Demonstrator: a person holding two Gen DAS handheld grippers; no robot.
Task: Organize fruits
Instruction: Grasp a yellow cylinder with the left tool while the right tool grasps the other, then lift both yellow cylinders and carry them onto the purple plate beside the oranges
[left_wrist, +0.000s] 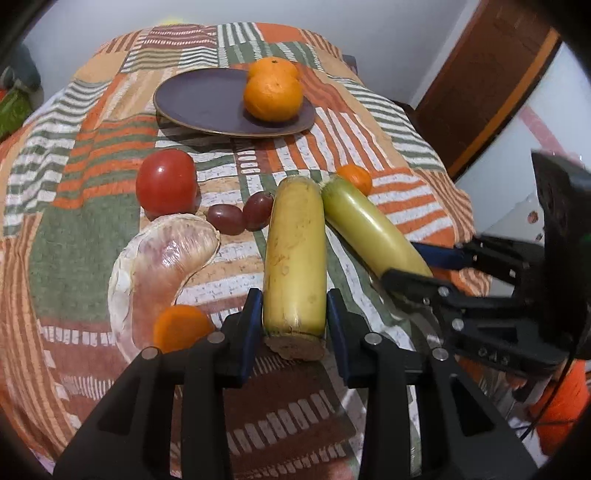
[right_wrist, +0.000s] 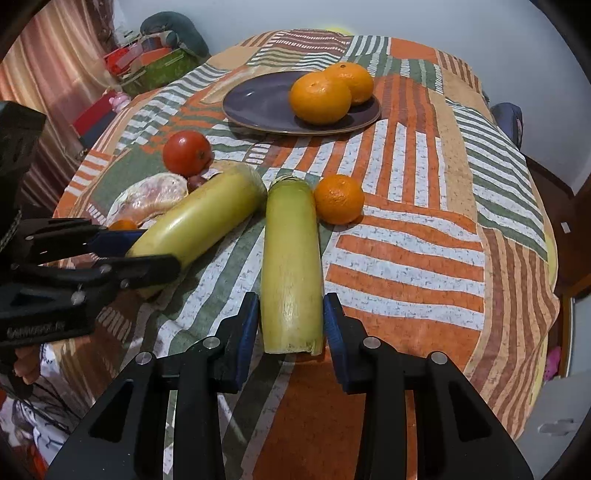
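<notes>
Two yellow-green cylindrical fruit pieces lie side by side on the patterned cloth. My left gripper has its jaws around the near end of the left piece, with the pads touching its sides. My right gripper stands the same way around the right piece. Each gripper also shows in the other view, the right one and the left one. A purple plate at the back holds two oranges.
A red tomato, two grapes, a peeled pomelo segment and a small orange piece lie left of the cylinders. A mandarin sits right of them. A dark wooden chair stands beyond the table's right edge.
</notes>
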